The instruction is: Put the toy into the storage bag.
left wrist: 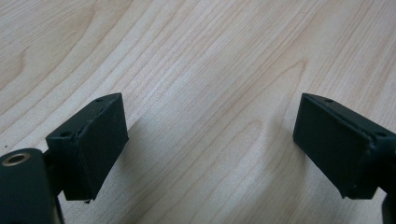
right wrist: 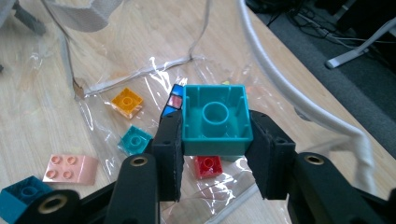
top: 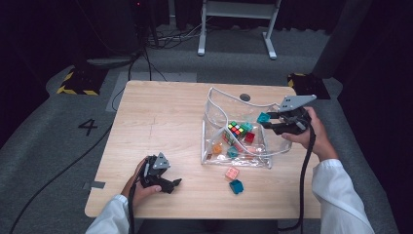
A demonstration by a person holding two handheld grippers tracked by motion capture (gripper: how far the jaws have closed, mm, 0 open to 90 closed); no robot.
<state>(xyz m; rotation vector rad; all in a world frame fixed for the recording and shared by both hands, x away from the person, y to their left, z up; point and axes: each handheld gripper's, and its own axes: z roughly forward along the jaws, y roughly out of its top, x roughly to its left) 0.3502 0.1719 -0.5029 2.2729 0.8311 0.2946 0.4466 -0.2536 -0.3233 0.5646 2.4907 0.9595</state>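
Observation:
My right gripper [top: 269,120] [right wrist: 215,140] is shut on a teal block [top: 263,117] [right wrist: 215,119], hollow underside facing the camera, held over the right side of a clear plastic bag [top: 214,105] [right wrist: 140,74]. Inside the bag lie a colour cube [top: 235,129], a red block [top: 249,137] [right wrist: 208,166], an orange block [top: 216,148] [right wrist: 127,102] and a small teal block [top: 232,151] [right wrist: 135,139]. In front of the bag, a pink block [top: 232,173] [right wrist: 70,168] and a dark teal block [top: 236,186] [right wrist: 23,196] rest on the table. My left gripper [top: 174,184] [left wrist: 210,144] stands open just above bare wood near the front left edge.
The wooden table [top: 156,122] has a dark round grommet [top: 245,97] behind the bag. The bag's white rim [right wrist: 289,88] curves close past the right gripper. Cables and a white desk frame [top: 234,29] stand on the grey floor beyond the table.

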